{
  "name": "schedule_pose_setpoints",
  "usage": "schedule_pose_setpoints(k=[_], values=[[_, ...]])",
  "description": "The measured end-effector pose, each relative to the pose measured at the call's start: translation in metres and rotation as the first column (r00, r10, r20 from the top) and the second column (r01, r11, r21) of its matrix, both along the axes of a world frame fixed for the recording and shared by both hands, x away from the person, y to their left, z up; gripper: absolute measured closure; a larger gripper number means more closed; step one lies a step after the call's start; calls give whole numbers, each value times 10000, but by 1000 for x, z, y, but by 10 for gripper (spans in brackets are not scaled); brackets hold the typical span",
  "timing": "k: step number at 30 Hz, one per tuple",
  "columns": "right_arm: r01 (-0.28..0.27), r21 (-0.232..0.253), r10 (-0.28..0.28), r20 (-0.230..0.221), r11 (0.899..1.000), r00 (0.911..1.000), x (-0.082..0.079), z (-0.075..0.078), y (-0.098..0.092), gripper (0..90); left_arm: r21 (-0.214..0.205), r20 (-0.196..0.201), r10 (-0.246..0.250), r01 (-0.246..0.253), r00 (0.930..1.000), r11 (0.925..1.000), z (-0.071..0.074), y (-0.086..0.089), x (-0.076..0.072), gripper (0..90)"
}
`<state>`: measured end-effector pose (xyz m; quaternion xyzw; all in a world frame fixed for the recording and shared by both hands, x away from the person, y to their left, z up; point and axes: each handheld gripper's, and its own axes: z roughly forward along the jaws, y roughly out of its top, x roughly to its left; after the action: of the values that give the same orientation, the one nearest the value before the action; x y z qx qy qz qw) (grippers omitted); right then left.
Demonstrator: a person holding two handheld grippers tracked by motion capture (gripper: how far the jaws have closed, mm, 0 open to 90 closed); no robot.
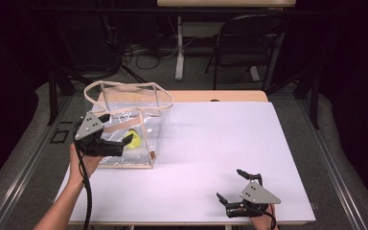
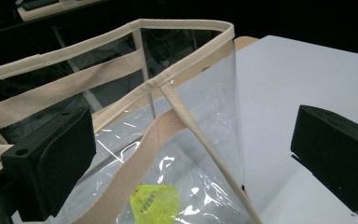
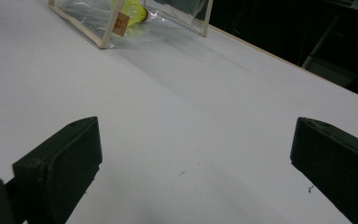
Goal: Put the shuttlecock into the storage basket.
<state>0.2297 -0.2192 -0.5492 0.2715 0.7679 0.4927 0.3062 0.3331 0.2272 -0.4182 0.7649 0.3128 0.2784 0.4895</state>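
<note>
Between the wide-open left gripper (image 2: 193,158) jaws stands the clear bag (image 2: 186,121), ungripped; a yellow shuttlecock (image 2: 154,200) lies inside, below the fingers. Right gripper (image 3: 196,163) gapes empty over table (image 3: 177,116), bag well ahead.

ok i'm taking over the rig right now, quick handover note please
Left gripper: jaws open at the clear tote bag, holding nothing.
Right gripper: open, empty, low over the white table at the near right.
Yellow shuttlecock: lying inside the bag on its bottom.
Done, apparently: shuttlecock is in the bag.
Left: draw the left gripper clear; nothing else waits on the table.
</note>
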Motion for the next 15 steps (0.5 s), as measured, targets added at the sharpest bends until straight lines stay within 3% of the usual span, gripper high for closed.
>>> schedule_pose_setpoints(k=[8, 15], values=[[1, -17, -1, -14, 10000, 10000, 0, 0, 0, 16, -141, 213, -343, 346, 9992, 9993, -13, -4, -19, 1], [5, -31, -5, -27, 10000, 10000, 0, 0, 0, 16, -49, 145, -646, 647, 9978, 9979, -36, -6, -35, 0]])
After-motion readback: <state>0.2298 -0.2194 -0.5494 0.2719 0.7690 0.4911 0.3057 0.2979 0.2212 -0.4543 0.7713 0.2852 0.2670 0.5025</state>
